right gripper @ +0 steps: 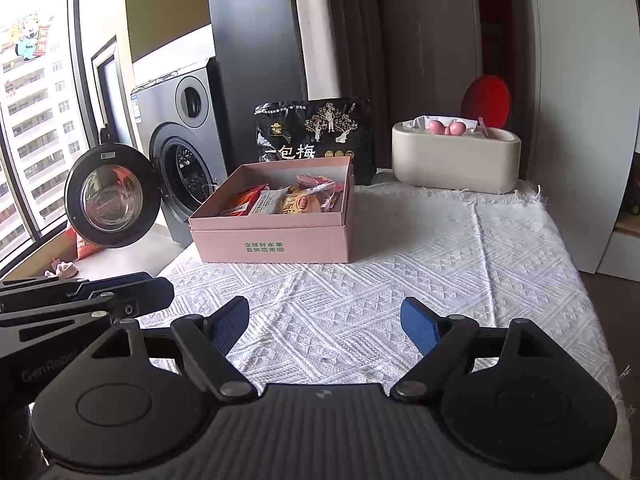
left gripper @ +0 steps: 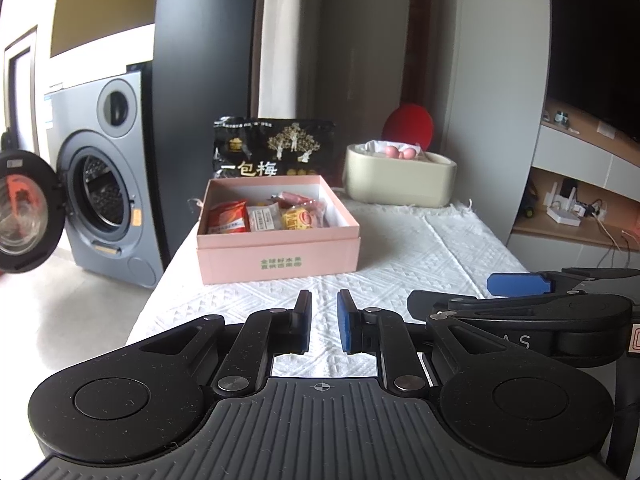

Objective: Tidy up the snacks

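Observation:
A pink open box (left gripper: pixel 280 258) (right gripper: pixel 276 246) stands on the white cloth and holds several small snack packets (left gripper: pixel 266 218) (right gripper: pixel 288 200). A large black snack bag (left gripper: pixel 276 148) (right gripper: pixel 316 136) stands upright behind it. My left gripper (left gripper: pixel 324 322) hovers low over the cloth in front of the box, its jaws a narrow gap apart and empty. My right gripper (right gripper: pixel 324 326) is wide open and empty, to the right of the left one; it also shows in the left wrist view (left gripper: pixel 516 284).
A cream tub (left gripper: pixel 400 180) (right gripper: pixel 456 156) with pink items sits at the back right, a red round object (right gripper: pixel 486 100) behind it. A washing machine (left gripper: pixel 108 176) (right gripper: pixel 180 152) with its door open stands left of the table. Shelves (left gripper: pixel 576 200) stand at the right.

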`<state>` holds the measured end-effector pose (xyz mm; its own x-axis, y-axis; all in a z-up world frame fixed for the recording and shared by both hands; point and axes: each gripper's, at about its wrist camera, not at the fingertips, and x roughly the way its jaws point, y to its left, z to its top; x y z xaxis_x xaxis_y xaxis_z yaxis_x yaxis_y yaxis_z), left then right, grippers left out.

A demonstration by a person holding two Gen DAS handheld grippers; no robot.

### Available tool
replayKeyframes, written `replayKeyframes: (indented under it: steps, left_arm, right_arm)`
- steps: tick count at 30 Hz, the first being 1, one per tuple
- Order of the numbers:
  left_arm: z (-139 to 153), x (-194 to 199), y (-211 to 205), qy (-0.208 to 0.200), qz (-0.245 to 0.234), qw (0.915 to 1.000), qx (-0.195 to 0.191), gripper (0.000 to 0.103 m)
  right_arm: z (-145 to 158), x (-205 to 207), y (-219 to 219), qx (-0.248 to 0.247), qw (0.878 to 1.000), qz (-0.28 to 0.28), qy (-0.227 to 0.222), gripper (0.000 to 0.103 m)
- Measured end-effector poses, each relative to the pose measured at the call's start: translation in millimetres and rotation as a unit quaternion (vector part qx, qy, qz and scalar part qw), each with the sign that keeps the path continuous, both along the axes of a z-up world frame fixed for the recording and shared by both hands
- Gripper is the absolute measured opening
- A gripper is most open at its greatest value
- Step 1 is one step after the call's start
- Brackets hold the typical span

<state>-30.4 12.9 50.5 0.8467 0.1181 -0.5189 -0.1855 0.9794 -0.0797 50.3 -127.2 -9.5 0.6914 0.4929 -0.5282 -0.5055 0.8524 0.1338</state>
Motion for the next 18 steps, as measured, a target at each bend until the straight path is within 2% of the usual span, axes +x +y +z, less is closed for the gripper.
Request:
replayKeyframes:
  steps: [13, 16, 18]
  left_arm:
    - [-7, 4, 5, 0.005, 0.01, 0.9999, 0.0, 0.018]
    - [-11, 6, 11, 0.008, 0.018, 0.9997, -0.015, 0.018]
    - [-14, 9, 23, 0.019, 0.027, 0.9985, -0.043, 0.018]
  right_arm:
    - [1, 1, 1, 0.002, 1.0, 0.001, 0.002, 0.084]
    - [0, 5, 2, 0.002, 1.0, -0.001, 0.008, 0.084]
    - [-3, 11, 4, 0.001, 1.0, -0.001, 0.014, 0.084]
